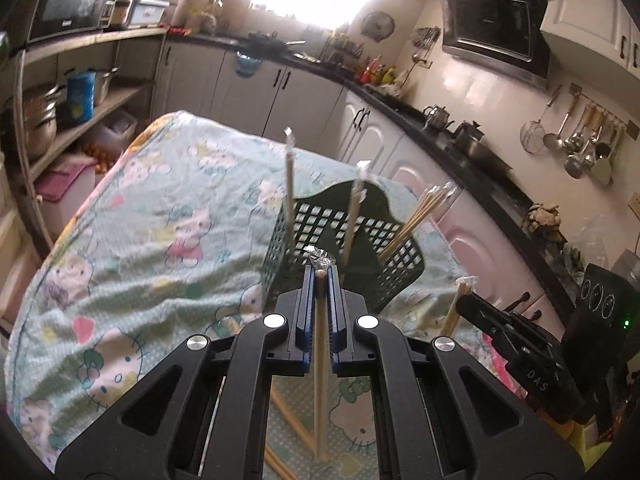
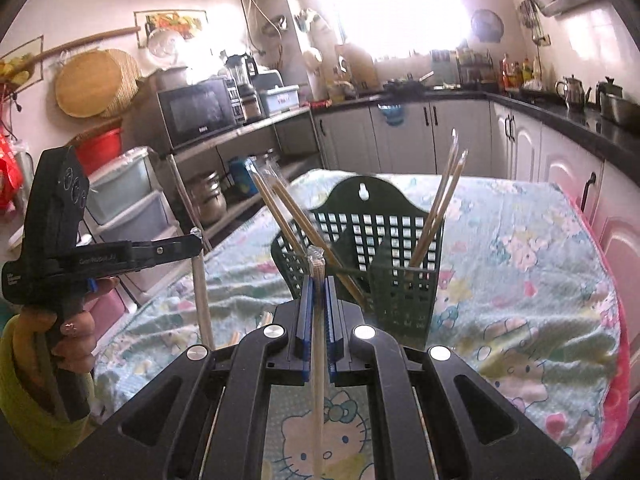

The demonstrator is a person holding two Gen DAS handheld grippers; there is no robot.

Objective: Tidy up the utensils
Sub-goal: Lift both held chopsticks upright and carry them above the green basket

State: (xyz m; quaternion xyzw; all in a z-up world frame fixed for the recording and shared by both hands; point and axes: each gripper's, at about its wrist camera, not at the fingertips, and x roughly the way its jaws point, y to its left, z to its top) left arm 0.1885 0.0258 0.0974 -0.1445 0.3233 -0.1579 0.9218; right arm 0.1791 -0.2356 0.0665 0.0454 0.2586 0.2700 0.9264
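A dark green mesh utensil basket (image 1: 352, 240) stands on the cartoon-print tablecloth; it also shows in the right wrist view (image 2: 372, 248). Several plastic-wrapped chopstick pairs (image 1: 416, 212) stand in it, leaning to both sides (image 2: 440, 208). My left gripper (image 1: 320, 270) is shut on a wrapped chopstick pair (image 1: 320, 360), held upright just in front of the basket. My right gripper (image 2: 316, 276) is shut on another wrapped chopstick pair (image 2: 318, 380), also just before the basket. The left gripper (image 2: 192, 244) shows at the left of the right wrist view, the right gripper (image 1: 464, 304) at the right of the left wrist view.
More chopsticks (image 1: 288, 416) lie on the tablecloth (image 1: 140, 240) under the left gripper. Open shelves with pots (image 1: 40, 120) and a microwave (image 2: 200, 108) stand left of the table. Kitchen counters with kettles (image 2: 572, 92) run along the back and right.
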